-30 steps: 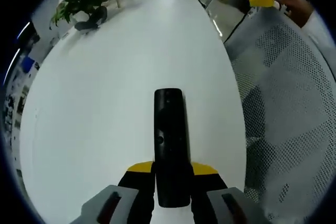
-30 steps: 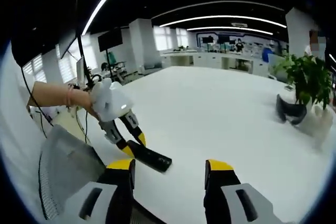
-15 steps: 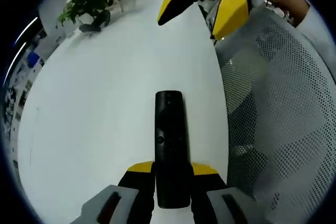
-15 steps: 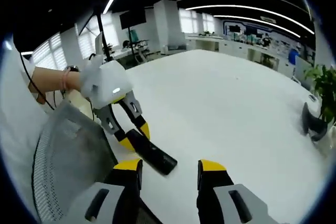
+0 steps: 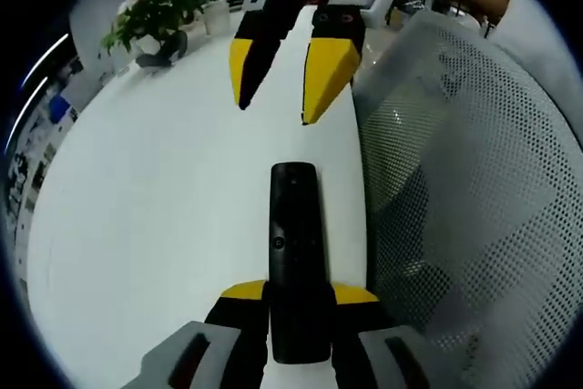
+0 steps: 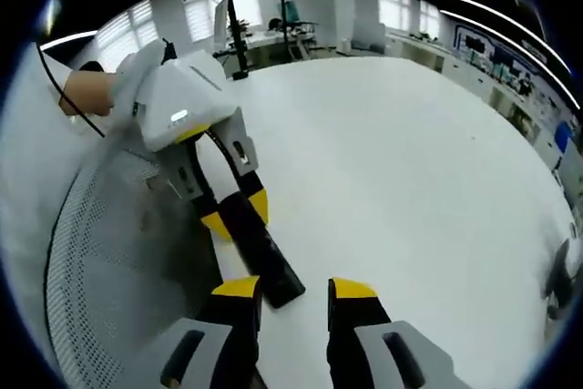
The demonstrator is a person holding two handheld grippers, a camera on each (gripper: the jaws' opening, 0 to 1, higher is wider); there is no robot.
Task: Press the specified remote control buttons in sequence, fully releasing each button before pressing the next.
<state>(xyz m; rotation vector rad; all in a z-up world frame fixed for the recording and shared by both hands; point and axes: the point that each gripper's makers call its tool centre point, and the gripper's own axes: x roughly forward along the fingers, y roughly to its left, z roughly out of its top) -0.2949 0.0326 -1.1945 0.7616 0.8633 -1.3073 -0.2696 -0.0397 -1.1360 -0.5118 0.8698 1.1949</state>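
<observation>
Remote control [image 5: 296, 252]: black, long and slim, lying flat on the white table [image 5: 155, 207] close to the table edge that borders the mesh chair back [image 5: 465, 189]. This is my landmark for every entry below.

My left gripper [image 5: 299, 296]: clamped on the near end of the remote, one yellow-tipped jaw on each long side, the remote's far end pointing straight out ahead of the jaws. In the right gripper view, the same left gripper [image 6: 235, 211] reaches down to the remote [image 6: 260, 257] from the chair side, its white housing above, with my hand [image 6: 86, 93] behind it.

My right gripper [image 6: 287, 291]: jaws parted with a narrow gap between them, nothing held. They hang just beside the remote's free end, one yellow tip close to that end; whether it touches I cannot tell. In the left gripper view, the right gripper [image 5: 278, 79] comes in beyond the remote's far end, both tips angled down toward the table, above the remote and clear of it.

Potted plant [image 5: 150, 25]: well apart from the remote, at the far side of the table.
</observation>
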